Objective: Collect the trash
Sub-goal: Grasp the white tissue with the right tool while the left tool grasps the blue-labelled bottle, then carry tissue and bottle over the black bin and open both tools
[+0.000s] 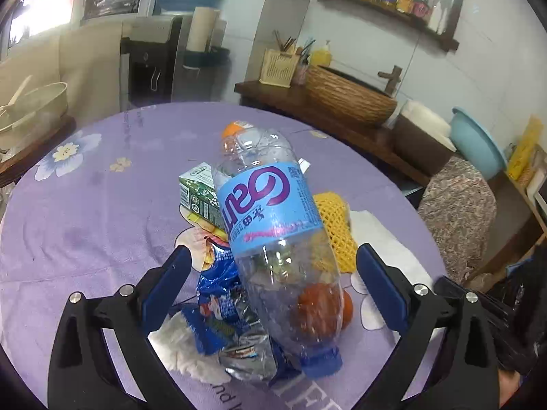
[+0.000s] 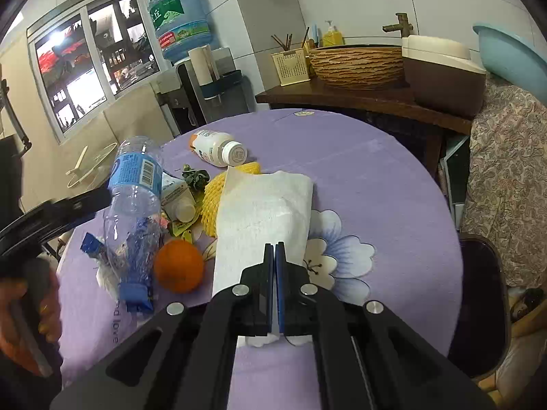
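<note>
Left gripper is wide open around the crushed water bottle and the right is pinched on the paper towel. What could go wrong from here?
1. The left gripper straddles the clear bottle, which leans on a blue wrapper; closing may snag the wrapper too.
2. The orange sits against the bottle and could roll off.
3. The right gripper pinches the paper towel, which overlaps the yellow foam net; lifting may drag it.
</note>
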{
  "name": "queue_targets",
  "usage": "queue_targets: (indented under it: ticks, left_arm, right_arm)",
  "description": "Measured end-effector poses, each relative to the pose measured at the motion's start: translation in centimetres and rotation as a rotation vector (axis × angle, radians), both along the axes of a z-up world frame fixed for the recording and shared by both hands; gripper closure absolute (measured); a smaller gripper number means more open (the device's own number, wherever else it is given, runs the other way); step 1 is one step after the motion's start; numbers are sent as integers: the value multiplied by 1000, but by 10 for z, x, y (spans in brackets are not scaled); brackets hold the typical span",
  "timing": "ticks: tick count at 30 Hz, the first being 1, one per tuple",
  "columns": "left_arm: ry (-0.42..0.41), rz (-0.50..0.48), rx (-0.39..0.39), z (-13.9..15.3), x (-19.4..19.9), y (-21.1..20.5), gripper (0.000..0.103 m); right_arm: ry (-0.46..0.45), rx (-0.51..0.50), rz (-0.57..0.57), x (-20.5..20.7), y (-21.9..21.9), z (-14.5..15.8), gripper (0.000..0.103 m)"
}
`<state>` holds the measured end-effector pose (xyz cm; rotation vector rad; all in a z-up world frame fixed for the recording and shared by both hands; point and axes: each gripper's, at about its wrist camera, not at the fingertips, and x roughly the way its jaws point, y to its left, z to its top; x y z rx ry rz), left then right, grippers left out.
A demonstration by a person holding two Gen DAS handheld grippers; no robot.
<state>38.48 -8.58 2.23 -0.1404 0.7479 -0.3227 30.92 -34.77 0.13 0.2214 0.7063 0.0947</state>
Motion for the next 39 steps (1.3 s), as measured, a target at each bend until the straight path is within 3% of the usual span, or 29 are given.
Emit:
queue_targets:
  ticks: [9,12,20,27,33,39]
  left_arm:
    - [48,15,71,-14,21,-15,9]
    - [61,5,48,-17,21,-13,27]
    - [39,5,21,-13,16,-11,30]
    - [-5,-53,-24,12,8,-22,32]
    - [-68,-172,-43,42,-5,-74,32]
    - [-21,-352,-109,50,-6,-165,32]
  right_arm:
    - [-9,-17,22,-15,-4,-3,100]
    - [-13,-18,27,-16,-4,-4,100]
    - [-38,-20,29,-18,-12,2,100]
    - [-85,-39,1,-30,-39,23,100]
    - [-129,-89,-81,-52,-82,50,100]
    - [-142,-153,-209,-82,-141,71,100]
